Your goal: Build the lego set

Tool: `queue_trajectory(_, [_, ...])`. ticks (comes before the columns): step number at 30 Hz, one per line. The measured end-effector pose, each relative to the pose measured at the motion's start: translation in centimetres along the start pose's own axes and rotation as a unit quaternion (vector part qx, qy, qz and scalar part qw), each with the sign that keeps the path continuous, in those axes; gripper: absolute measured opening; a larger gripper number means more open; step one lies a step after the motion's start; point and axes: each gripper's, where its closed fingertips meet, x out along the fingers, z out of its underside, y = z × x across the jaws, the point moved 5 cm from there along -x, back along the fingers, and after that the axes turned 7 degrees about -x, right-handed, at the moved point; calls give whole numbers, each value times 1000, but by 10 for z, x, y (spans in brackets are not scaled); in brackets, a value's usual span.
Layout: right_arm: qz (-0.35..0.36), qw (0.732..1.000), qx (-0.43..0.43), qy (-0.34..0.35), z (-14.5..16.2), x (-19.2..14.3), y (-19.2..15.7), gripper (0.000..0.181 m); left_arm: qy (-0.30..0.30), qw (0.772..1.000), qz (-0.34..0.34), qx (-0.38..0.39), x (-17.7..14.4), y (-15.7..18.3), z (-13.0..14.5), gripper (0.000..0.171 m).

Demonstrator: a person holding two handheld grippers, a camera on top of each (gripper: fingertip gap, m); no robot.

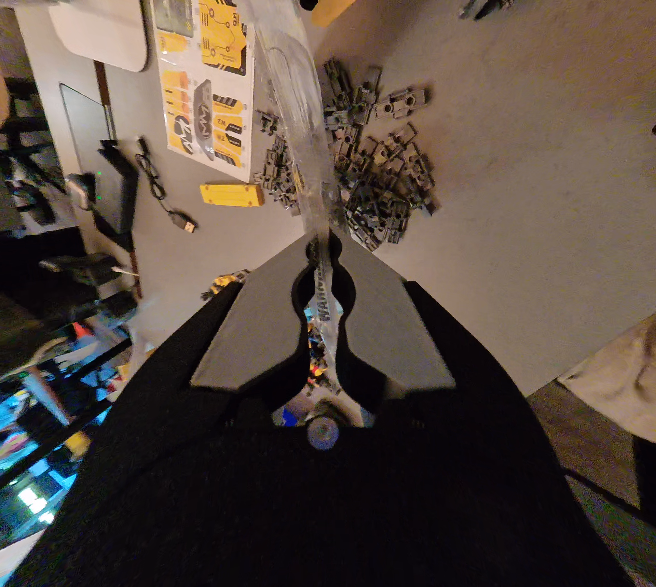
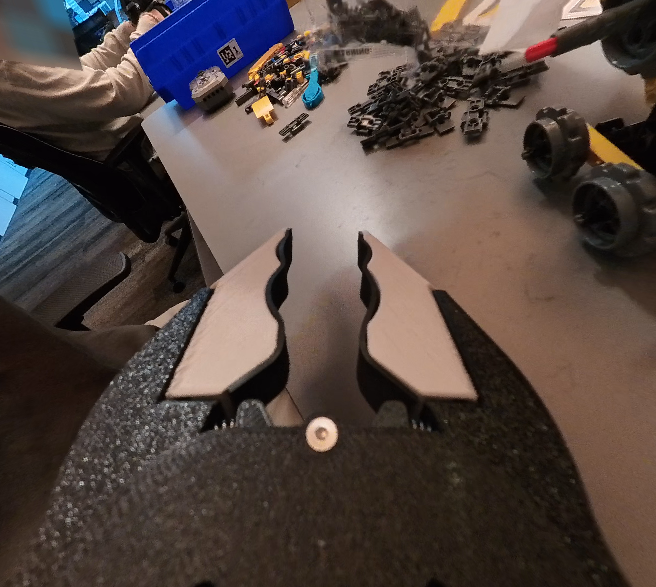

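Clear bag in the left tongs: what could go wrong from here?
1. The left tongs pinch only a thin edge of the clear bag; the slick film could slip out.
2. The bag hangs over the pile of dark grey pieces; a swing might scatter them.
3. The right tongs are open, off the bag, so nothing backs up the grip.

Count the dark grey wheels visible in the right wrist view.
2 clearly: one wheel at the table's right edge, another wheel just nearer the camera, both joined to a yellow-and-black frame. Others may sit hidden out of frame.
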Motion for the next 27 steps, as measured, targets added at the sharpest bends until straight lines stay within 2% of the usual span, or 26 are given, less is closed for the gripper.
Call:
queue_trajectory(3, [0,1000,-1,2,0,0,0,36,29,999,-11,-20,8,-3,12,0])
queue_trajectory(10, [-25,999,32,9,-2,-4,-2,37,123,991,-15,-51,-8,-9,29,0])
queue_trajectory(12, [-31,999,39,15,-6,-5,-1,38,141,988,0,-62,-11,-15,33,0])
queue_trajectory(16, [-70,997,28,15,-27,2,-2,38,140,986,46,-77,-3,-27,44,0])
queue_trajectory(19, [-87,996,-4,19,-45,13,-6,37,155,979,90,-96,-2,-31,47,0])
queue_trajectory(22, [-64,997,-46,17,-55,23,-4,35,174,971,114,-113,-4,-35,50,0])
queue_trajectory(27, [-11,993,-94,67,-73,34,-1,41,192,963,115,-148,-1,-34,60,0])
